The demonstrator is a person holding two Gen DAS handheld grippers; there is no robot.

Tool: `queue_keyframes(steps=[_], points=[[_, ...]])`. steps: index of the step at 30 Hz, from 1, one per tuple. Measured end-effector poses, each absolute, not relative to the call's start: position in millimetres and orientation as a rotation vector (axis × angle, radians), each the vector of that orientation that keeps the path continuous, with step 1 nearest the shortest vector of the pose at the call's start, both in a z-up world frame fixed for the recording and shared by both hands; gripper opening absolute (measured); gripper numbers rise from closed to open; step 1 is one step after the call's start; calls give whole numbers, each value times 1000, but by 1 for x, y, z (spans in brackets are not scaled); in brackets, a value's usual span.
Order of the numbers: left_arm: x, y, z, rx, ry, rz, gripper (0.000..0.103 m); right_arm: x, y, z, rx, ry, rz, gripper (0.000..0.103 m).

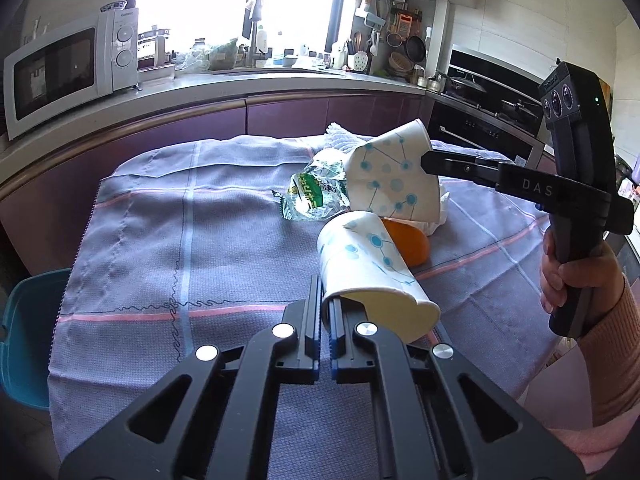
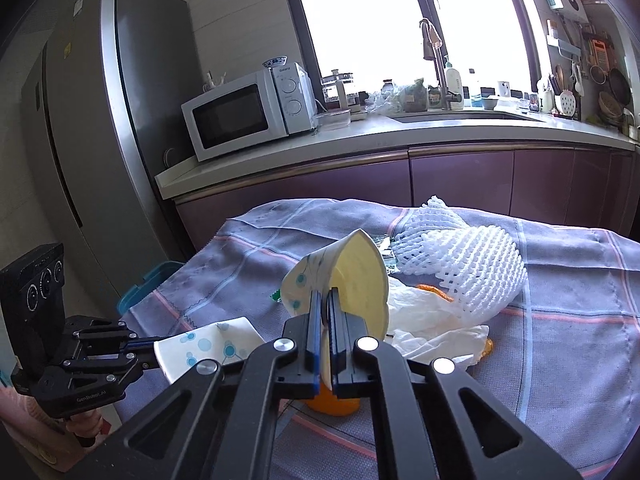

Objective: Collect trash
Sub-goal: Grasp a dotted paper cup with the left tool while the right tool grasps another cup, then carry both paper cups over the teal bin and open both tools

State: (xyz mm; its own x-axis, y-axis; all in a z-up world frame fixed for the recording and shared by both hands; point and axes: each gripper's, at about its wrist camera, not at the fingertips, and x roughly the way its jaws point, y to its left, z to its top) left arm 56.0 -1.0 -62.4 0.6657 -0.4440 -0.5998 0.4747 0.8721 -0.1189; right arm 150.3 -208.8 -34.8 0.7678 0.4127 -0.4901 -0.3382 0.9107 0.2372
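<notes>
left gripper [image 1: 325, 312] jaws pinched on rim of near paper cup [image 1: 368, 264], cup lifted off purple cloth [image 1: 160, 220]. right gripper [image 2: 325, 312] jaws clamped on rim of far paper cup [image 2: 352, 276]. below cups: orange [image 1: 412, 246], clear wrapper [image 1: 316, 196], white foam net [image 2: 468, 268], crumpled tissue [image 2: 424, 320]. teal bin [image 1: 24, 320] beside table's left edge.

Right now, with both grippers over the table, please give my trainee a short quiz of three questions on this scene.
1. True or false: each gripper is shut on a paper cup.
2. Which item lies nearest the foam fruit net? A) microwave B) white plastic bag C) kettle
3. What colour is the bin beside the table?

Key:
1. True: left gripper pinches one paper cup, right gripper the other.
2. B
3. Teal
</notes>
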Motion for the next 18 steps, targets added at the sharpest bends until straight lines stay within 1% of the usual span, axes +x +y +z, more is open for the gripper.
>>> queue_keyframes(steps=[11, 18], points=[[49, 34, -39, 13, 600, -453, 3, 143, -187, -17, 150, 521, 480, 3], [45, 78, -28, -17, 572, -354, 3, 151, -152, -10, 138, 518, 559, 3]])
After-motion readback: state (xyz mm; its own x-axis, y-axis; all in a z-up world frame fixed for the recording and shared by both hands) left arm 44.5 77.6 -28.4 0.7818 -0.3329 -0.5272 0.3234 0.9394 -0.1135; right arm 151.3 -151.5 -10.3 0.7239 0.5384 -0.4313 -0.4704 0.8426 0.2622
